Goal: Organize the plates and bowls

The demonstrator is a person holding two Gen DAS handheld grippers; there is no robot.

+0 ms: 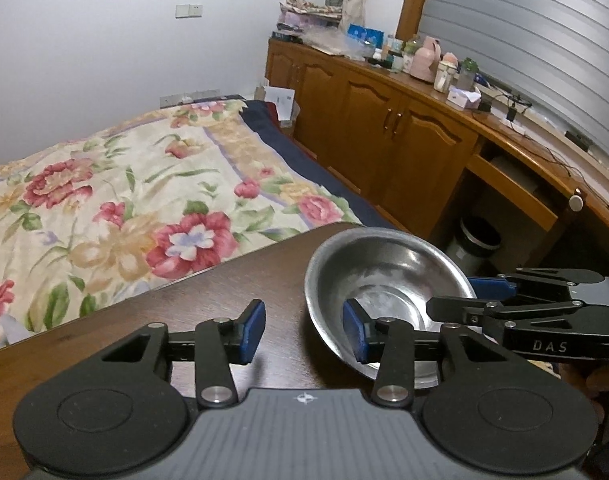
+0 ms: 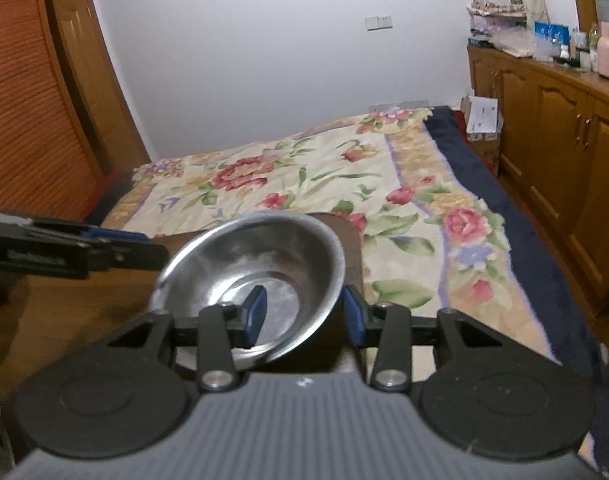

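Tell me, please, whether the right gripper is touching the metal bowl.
Cannot tell. In the right wrist view the right gripper straddles the rim of the metal bowl, jaws open, but blur hides any contact at the outer pad.

The right gripper (image 2: pixel 304 316) hides the bowl's (image 2: pixel 240 264) near rim; items on the cabinet (image 1: pixel 384 120) are too small to identify.

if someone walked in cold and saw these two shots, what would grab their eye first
Probably the shiny steel bowl near the corner of the dark wooden table, with both grippers straddling its rim: the right gripper from one side, the left gripper from the other, one pad of each inside the bowl. Next, the bright floral bedspread just beyond the table, then the cluttered wooden sideboard along the wall.
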